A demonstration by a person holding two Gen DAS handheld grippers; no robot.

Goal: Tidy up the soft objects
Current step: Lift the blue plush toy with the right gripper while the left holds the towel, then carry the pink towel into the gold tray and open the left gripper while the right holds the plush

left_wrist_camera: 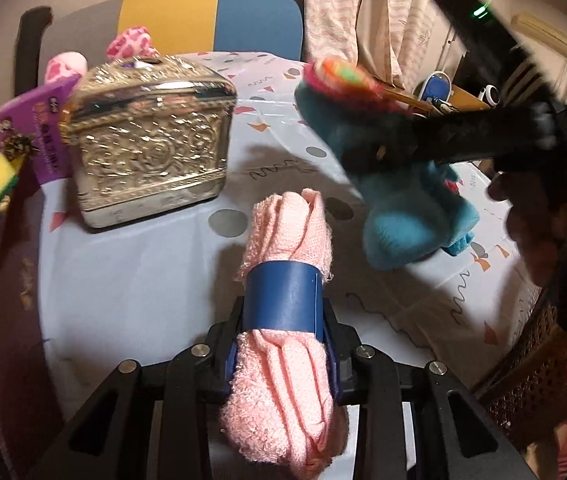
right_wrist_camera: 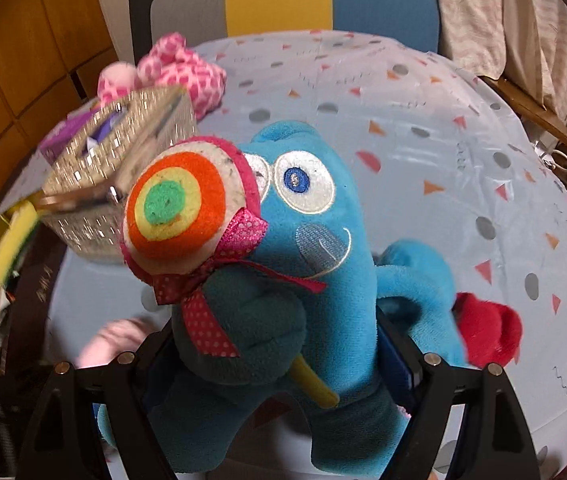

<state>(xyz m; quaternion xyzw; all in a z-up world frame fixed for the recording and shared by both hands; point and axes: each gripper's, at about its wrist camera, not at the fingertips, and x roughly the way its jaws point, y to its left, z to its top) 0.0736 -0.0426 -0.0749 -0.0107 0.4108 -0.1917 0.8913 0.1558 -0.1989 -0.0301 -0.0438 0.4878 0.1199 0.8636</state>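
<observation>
We see left gripper point(left_wrist_camera: 287, 344) jaws closing on pink towel roll point(left_wrist_camera: 283, 320), above counter point(left_wrist_camera: 143, 280). Right gripper point(right_wrist_camera: 279, 364) jaws wide, gripping blue plush toy point(right_wrist_camera: 307, 240) beside silver box point(left_wrist_camera: 147, 144).

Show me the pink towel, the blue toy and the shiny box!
Towel point(left_wrist_camera: 287, 224), left wrist view, upper folds.
Toy point(right_wrist_camera: 323, 240), right wrist view, its face.
Box point(left_wrist_camera: 151, 148), left wrist view, front side.

Pink towel point(left_wrist_camera: 283, 364) with a blue band point(left_wrist_camera: 283, 296). Blue plush point(right_wrist_camera: 315, 264) with white-ringed eyes, a red paw, and a lollipop point(right_wrist_camera: 175, 204) ringed orange, yellow and green. Silver embossed box point(left_wrist_camera: 147, 140). Pink-spotted toy point(right_wrist_camera: 179, 68). Pale blue desk point(right_wrist_camera: 443, 152) cloth with grey dots and coloured triangles.
</observation>
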